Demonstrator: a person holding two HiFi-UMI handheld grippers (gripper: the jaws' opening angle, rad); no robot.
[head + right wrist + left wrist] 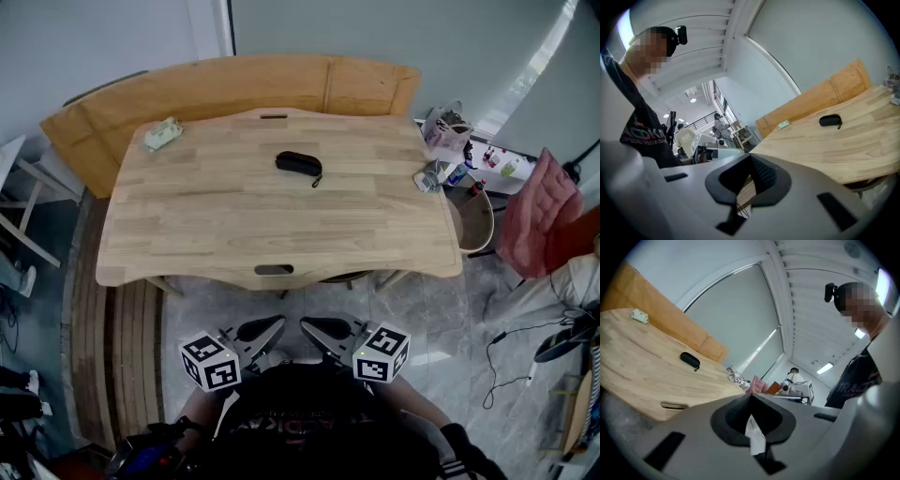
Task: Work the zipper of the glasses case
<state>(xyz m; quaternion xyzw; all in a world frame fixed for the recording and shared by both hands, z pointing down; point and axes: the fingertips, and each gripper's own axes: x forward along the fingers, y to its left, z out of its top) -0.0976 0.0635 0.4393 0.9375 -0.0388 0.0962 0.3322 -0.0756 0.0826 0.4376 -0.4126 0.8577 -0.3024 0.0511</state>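
Grippers sit low and close to our body, well short of the table [234,225]. We hold the left gripper [267,328] with its jaws pressed together and nothing between them; its own view shows the left gripper [751,396] with its dark pads meeting at the tip and only a thin sliver of light behind. The right gripper [319,328] mirrors it, and the right gripper [751,159] in its own view is closed on nothing too. In the head view the two tips point toward each other, near but apart, above the grey floor. The marker cubes ride just behind them, left cube [211,361] and right cube [380,353], over our black shirt [309,422].

Beyond the grippers we see the wooden table with a slot [273,270] in its near edge. The glasses case [298,164] lies flat on the far half of the top, well apart from both grippers and touched by neither. It is black and oblong, and a short pull [318,181] hangs off its right end. The left gripper view shows the glasses case [689,360] on the boards, and the right gripper view shows the glasses case [829,120] likewise.

A small pale packet [162,134] rests at the far left corner. Some clutter [433,175] sits at the right edge. A wooden bench [225,84] curves behind the table, and a pink cushion [539,211] lies off to the right.
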